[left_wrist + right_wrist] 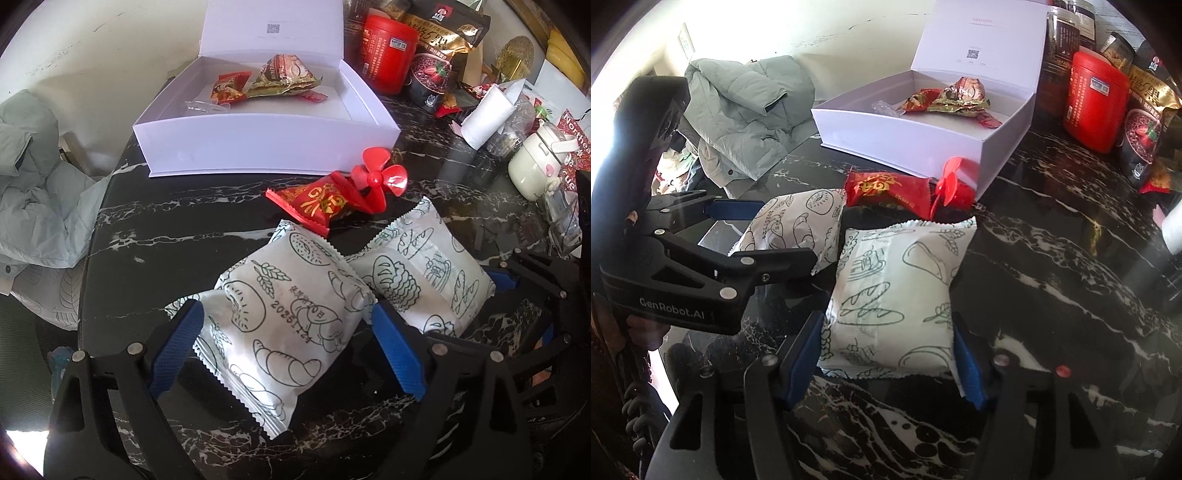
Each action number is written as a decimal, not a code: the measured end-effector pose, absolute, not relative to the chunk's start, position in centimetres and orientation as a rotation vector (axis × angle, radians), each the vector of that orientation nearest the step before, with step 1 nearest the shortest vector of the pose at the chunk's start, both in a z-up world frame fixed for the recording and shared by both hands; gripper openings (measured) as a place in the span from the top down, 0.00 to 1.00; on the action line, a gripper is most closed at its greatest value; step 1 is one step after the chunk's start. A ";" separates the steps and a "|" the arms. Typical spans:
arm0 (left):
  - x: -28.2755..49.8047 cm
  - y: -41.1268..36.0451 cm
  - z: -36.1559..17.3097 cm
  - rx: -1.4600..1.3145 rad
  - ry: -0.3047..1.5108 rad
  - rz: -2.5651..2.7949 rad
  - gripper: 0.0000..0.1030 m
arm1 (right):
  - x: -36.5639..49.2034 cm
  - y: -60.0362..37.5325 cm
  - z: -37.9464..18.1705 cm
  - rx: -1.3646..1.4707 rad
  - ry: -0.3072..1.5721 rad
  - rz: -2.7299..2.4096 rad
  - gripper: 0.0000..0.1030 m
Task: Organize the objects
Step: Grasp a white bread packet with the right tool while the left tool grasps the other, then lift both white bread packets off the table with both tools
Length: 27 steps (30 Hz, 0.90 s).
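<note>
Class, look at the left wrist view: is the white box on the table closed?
No: the white box stands open, lid raised, wrapped snacks inside.

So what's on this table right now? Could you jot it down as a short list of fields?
surface: black marble table
left gripper: fingers either side of a white bread packet, contact unclear
right gripper: fingers against the second white bread packet
between packets and box: red snack packet, red toy fan
box: open white box, a few wrapped sweets inside
behind: red canister, snack bags
</note>
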State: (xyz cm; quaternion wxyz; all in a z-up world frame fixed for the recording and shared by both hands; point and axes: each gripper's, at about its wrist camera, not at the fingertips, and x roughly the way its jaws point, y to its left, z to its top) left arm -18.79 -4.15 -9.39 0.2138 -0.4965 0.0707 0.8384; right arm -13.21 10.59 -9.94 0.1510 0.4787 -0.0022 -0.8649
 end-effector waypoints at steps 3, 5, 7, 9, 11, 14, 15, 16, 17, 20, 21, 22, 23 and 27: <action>-18.4 -4.0 -9.3 -1.371 0.195 2.314 0.21 | -12.7 10.9 -9.9 1.377 -0.006 -2.491 0.36; -18.1 -3.9 -9.3 -1.378 0.203 2.309 0.27 | -12.3 11.1 -9.9 1.379 -0.006 -2.493 0.36; -17.8 -3.8 -9.0 -1.373 0.204 2.295 0.32 | -12.0 11.3 -9.9 1.381 -0.005 -2.494 0.36; -17.4 -3.7 -8.9 -1.367 0.200 2.275 0.37 | -11.7 11.5 -9.9 1.382 -0.012 -2.495 0.36; -16.9 -3.5 -8.8 -1.366 0.215 2.268 0.40 | -11.3 11.7 -9.9 1.381 -0.012 -2.501 0.37; -16.0 -3.0 -8.6 -1.363 0.256 2.245 0.43 | -10.9 12.0 -9.8 1.381 -0.011 -2.503 0.37; -15.7 -2.8 -8.5 -1.356 0.268 2.244 0.43 | -10.7 12.1 -9.8 1.381 -0.008 -2.504 0.37; -15.5 -2.6 -8.3 -1.344 0.280 2.246 0.43 | -10.6 12.1 -9.8 1.381 -0.009 -2.503 0.37; -15.3 -2.5 -8.0 -1.325 0.291 2.253 0.42 | -10.4 12.2 -9.8 1.379 -0.012 -2.501 0.37; -15.3 -2.2 -7.5 -1.288 0.337 2.293 0.27 | -10.2 12.6 -9.8 1.375 -0.029 -2.495 0.37; -15.4 -2.1 -7.5 -1.279 0.359 2.302 0.14 | -10.2 12.7 -9.8 1.373 -0.032 -2.492 0.37; -15.6 -2.0 -7.5 -1.268 0.381 2.314 0.11 | -10.2 12.7 -9.8 1.373 -0.035 -2.490 0.37; -15.7 -1.9 -7.6 -1.261 0.393 2.319 0.11 | -10.2 12.8 -9.8 1.373 -0.039 -2.487 0.37; -16.7 -1.6 -8.9 -1.323 0.403 2.267 0.11 | -10.2 12.9 -9.8 1.375 -0.044 -2.479 0.37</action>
